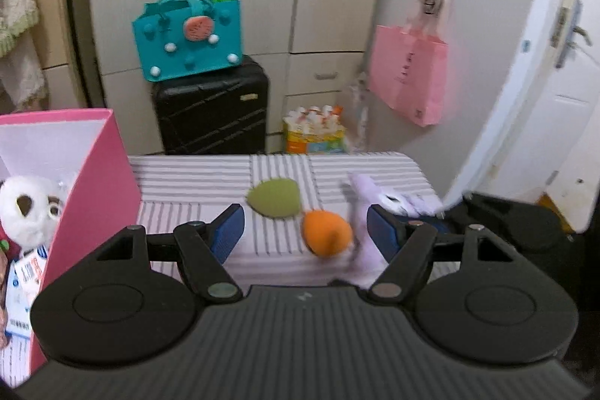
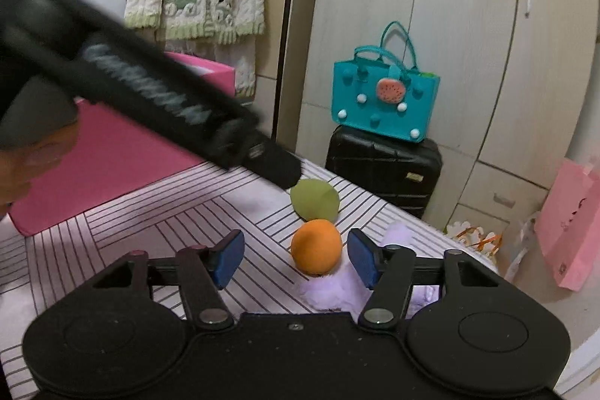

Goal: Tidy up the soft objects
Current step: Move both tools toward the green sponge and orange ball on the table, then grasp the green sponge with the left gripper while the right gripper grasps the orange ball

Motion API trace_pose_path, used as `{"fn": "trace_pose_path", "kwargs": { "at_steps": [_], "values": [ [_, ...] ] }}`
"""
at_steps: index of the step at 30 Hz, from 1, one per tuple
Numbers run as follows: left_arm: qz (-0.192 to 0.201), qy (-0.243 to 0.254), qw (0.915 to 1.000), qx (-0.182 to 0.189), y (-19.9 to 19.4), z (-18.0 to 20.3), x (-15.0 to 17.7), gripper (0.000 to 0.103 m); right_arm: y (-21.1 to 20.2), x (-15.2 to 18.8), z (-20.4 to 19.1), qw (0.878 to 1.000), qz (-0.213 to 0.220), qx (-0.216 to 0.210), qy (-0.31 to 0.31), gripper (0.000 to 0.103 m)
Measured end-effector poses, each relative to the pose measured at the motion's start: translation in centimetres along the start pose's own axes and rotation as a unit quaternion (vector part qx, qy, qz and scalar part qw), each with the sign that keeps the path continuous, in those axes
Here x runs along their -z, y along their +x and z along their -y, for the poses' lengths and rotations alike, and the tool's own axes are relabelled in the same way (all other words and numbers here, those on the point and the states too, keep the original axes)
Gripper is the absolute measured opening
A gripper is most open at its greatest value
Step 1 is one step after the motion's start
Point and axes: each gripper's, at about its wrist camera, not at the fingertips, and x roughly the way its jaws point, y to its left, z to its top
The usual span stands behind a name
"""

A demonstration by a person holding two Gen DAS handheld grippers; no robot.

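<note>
Grippers: left gripper (image 1: 305, 231) and right gripper (image 2: 295, 255) both spread wide, empty. Orange plush ball (image 2: 317, 245) lies between the right pads on the striped bedspread (image 2: 150, 212), touching a lilac plush toy (image 2: 337, 291); green plush ball (image 2: 315, 199) just beyond. Advice: centre the orange ball, squeeze gently, carry to the pink box (image 1: 97, 182).
</note>
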Motion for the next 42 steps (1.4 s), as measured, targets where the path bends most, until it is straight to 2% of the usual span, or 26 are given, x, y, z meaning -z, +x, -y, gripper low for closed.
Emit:
{"fn": "trace_pose_path", "kwargs": {
  "at_steps": [6,10,12,17,21,26,29,33,36,42],
  "values": [
    [-0.022,-0.049,0.9985,0.003,3.6,-0.7,-1.5,0.069,1.7,0.1,0.9,1.000,-0.011,-0.011,0.023,0.060],
    [-0.024,-0.048,0.9985,-0.008,5.4,-0.3,-1.7,0.069,2.6,0.2,1.2,0.999,-0.018,-0.007,0.025,0.055],
    [-0.023,-0.048,0.9985,-0.014,6.1,-0.2,-1.8,0.068,2.9,0.4,1.3,0.999,-0.024,-0.006,0.024,0.049],
    [-0.029,-0.043,0.9983,-0.027,7.4,-0.5,-1.6,0.068,3.3,0.6,1.6,0.999,-0.027,0.001,0.027,0.048],
    [-0.033,-0.045,0.9976,-0.040,8.4,-1.0,-1.3,0.064,3.6,0.8,2.1,0.999,-0.020,-0.003,0.043,0.049],
    [-0.034,-0.047,0.9975,-0.041,9.4,-1.3,-0.9,0.062,3.6,0.9,2.2,0.998,-0.016,0.000,0.053,0.048],
    [-0.031,-0.049,0.9976,-0.038,9.7,-1.4,-0.8,0.059,3.6,0.9,2.2,0.998,-0.015,0.002,0.053,0.042],
    [-0.032,-0.050,0.9975,-0.040,10.1,-1.4,-0.3,0.053,3.6,1.0,2.5,0.998,-0.014,0.001,0.059,0.040],
    [-0.023,-0.043,0.9975,-0.051,10.3,-1.2,-0.1,0.044,3.5,1.1,2.5,0.998,-0.013,0.000,0.063,0.039],
    [-0.015,-0.044,0.9974,-0.055,10.4,-1.2,0.1,0.040,3.7,1.1,2.2,0.998,-0.014,0.002,0.056,0.039]
  ]
}}
